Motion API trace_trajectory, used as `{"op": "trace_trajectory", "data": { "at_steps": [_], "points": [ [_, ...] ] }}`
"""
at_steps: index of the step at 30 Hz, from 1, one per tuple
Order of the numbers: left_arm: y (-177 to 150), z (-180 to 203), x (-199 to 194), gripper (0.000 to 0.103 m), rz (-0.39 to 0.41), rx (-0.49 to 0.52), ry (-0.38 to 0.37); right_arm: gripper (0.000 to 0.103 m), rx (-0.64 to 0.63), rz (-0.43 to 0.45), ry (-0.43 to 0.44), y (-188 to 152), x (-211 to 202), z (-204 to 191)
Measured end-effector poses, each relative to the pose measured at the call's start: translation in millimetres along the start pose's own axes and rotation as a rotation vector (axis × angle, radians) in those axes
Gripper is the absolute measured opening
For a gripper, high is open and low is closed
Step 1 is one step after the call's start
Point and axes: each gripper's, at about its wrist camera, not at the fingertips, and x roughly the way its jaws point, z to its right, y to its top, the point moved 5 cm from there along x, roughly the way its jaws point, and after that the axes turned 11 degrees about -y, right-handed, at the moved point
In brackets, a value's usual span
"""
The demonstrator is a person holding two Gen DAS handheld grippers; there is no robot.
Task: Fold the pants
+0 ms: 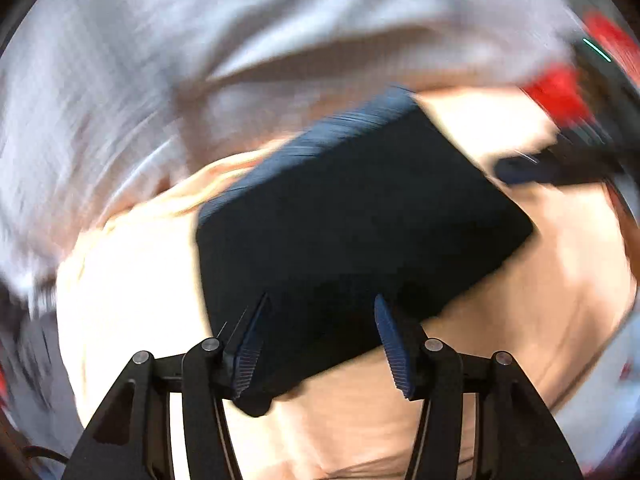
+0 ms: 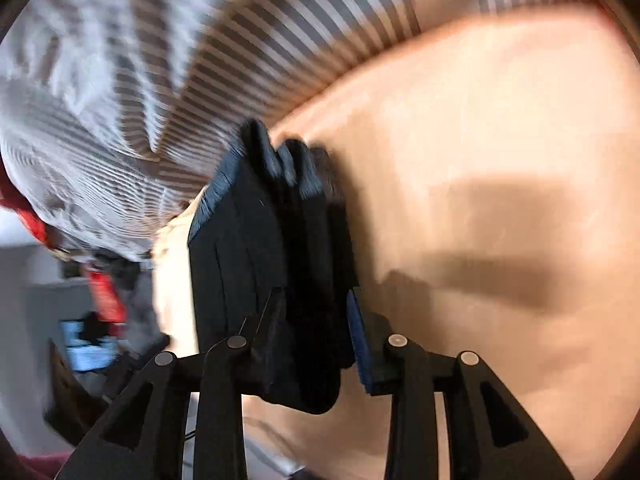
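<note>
The dark navy pants (image 1: 360,208) lie folded into a thick rectangle on a peach sheet (image 1: 132,300). My left gripper (image 1: 322,298) hovers over the near edge of the pants, its jaws well apart and its blue pads bare; it is open and points steeply down. In the right wrist view the folded stack of pants (image 2: 240,240) shows edge-on. One corner sits between the fingers of my right gripper (image 2: 315,291), whose blue right pad shows beside the cloth, so I read it as open. Its fingers (image 1: 532,170) reach the pants' far right corner in the left wrist view.
A grey and white striped cloth (image 2: 200,60) lies rumpled beyond the pants, pale and blurred (image 1: 160,40) in the left wrist view. Something red (image 1: 560,92) sits by the right gripper. The peach sheet (image 2: 480,120) spreads wide to the right. Dim furniture (image 2: 92,344) shows at the left.
</note>
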Motion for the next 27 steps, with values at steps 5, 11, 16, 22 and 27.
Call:
{"op": "trace_trajectory", "data": {
  "at_steps": [5, 11, 16, 22, 27],
  "points": [
    [6, -70, 21, 0.056, -0.005, -0.299, -0.027, 0.022, -0.136, 0.056, -0.051, 11, -1, -45],
    [-19, -69, 68, 0.056, -0.06, -0.281, -0.037, 0.022, -0.189, 0.014, -0.251, -24, 42, -28],
    [-23, -71, 72, 0.057, -0.036, -0.289, -0.045, 0.028, -0.129, 0.033, -0.219, -22, 42, -18],
    [-28, -66, 61, 0.057, -0.061, -0.294, -0.015, 0.032, -0.115, 0.033, -0.273, -31, 34, -26],
    [-35, -71, 44, 0.057, -0.081, -0.307, -0.004, 0.037, -0.105, 0.001, -0.317, -41, 28, -30]
  ]
}}
